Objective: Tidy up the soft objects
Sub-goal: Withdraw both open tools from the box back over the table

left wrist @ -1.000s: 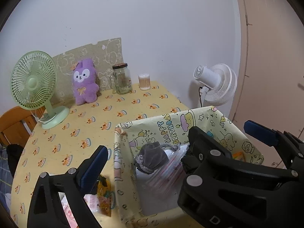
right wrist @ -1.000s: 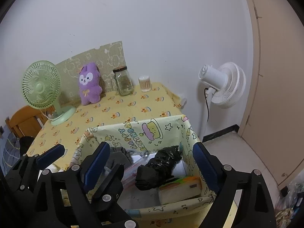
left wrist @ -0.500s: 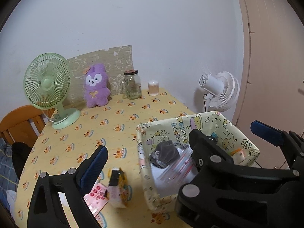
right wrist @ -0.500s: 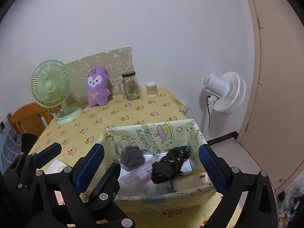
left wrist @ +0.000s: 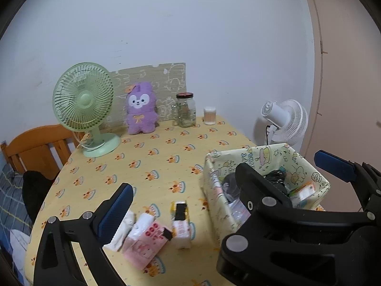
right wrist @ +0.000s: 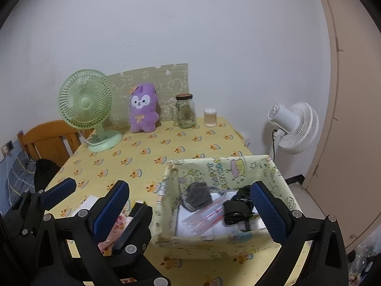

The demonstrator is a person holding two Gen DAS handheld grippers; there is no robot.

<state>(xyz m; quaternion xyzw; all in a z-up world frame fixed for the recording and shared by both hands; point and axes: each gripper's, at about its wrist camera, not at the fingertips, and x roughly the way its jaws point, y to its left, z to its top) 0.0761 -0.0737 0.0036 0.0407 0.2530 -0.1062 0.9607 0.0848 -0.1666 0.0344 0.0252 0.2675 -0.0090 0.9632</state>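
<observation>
A cartoon-print fabric basket (right wrist: pixel 221 164) stands at the table's near right corner (left wrist: pixel 262 152). In it lie a grey pouch (right wrist: pixel 196 196), a black bundle (right wrist: pixel 238 209) and a clear plastic bag (right wrist: pixel 207 217). Left of the basket, a pink tissue pack (left wrist: pixel 145 240), a yellow-and-white pack (left wrist: pixel 181 224) and a white packet (left wrist: pixel 123 228) lie on the cloth. My right gripper (right wrist: pixel 190 186) is open wide, short of the basket and above it, with nothing held. My left gripper (left wrist: pixel 183 178) hangs open over the packs, close beside the right one.
A purple plush (left wrist: pixel 141 109), a green desk fan (left wrist: pixel 83 104), a glass jar (left wrist: pixel 185 110) and a swab pot (left wrist: pixel 210 115) line the far wall. A wooden chair (left wrist: pixel 35 147) stands left of the table, a white floor fan (right wrist: pixel 293 128) to its right.
Both grippers have drawn back and slightly up from the basket, which now looks smaller and farther. The packs on the cloth have come into view. The right jaws have spread a little wider.
</observation>
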